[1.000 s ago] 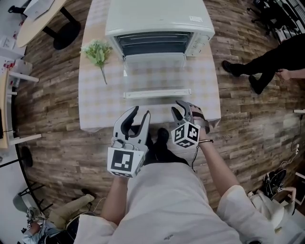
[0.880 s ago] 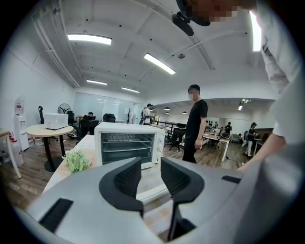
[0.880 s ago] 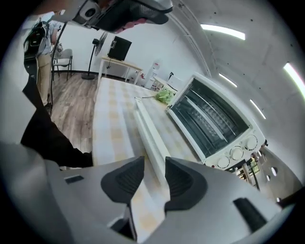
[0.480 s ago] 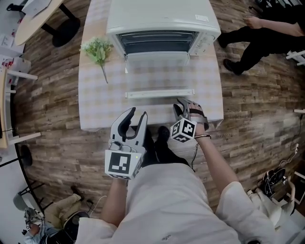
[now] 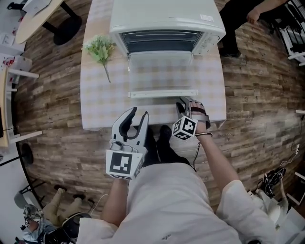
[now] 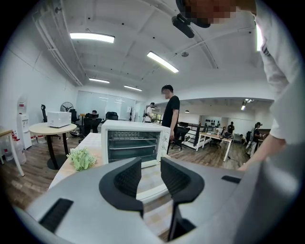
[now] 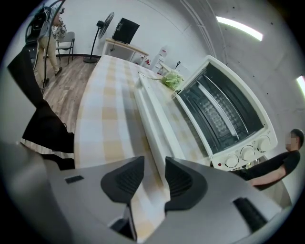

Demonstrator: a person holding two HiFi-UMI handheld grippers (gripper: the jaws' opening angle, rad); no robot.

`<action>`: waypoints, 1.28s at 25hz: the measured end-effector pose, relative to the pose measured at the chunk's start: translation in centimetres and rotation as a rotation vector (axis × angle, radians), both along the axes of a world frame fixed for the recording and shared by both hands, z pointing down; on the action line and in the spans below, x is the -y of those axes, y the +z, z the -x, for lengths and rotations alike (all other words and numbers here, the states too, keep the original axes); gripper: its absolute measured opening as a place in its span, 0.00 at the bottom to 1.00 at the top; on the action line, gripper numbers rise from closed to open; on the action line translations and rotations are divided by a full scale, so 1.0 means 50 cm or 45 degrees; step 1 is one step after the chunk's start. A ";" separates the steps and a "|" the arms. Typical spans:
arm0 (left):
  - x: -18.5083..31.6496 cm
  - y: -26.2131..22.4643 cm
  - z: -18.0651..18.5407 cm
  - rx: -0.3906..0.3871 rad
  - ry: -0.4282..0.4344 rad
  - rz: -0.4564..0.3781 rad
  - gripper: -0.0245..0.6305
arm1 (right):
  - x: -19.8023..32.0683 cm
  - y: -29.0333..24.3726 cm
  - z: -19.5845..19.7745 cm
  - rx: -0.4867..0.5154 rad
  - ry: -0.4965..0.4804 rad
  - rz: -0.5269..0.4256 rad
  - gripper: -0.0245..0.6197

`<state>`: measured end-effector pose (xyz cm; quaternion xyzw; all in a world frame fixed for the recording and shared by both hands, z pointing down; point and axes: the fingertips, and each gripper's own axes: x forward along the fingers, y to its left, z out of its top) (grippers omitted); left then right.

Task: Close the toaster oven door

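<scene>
The left gripper (image 5: 138,115) and right gripper (image 5: 184,103) both have jaws apart, empty. The right one should slip under the near handle (image 5: 163,93) and lift the door (image 5: 161,71) slowly.

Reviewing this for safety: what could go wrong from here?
The open right tongs sit near the right end of the handle; lifting there may slip off or twist the door. The left tongs hang clear of the cloth, so nothing braces the oven; a push could slide it.
</scene>
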<state>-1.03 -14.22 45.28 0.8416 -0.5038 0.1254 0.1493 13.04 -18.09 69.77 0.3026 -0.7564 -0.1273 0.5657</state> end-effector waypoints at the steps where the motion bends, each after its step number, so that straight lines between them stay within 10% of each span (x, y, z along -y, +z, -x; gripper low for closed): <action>1: 0.000 0.000 0.001 0.001 0.000 0.002 0.20 | 0.000 0.002 0.000 -0.002 0.000 0.002 0.23; 32: 0.002 -0.025 -0.006 0.008 -0.005 -0.039 0.20 | 0.050 -0.081 -0.004 -0.006 0.026 -0.205 0.22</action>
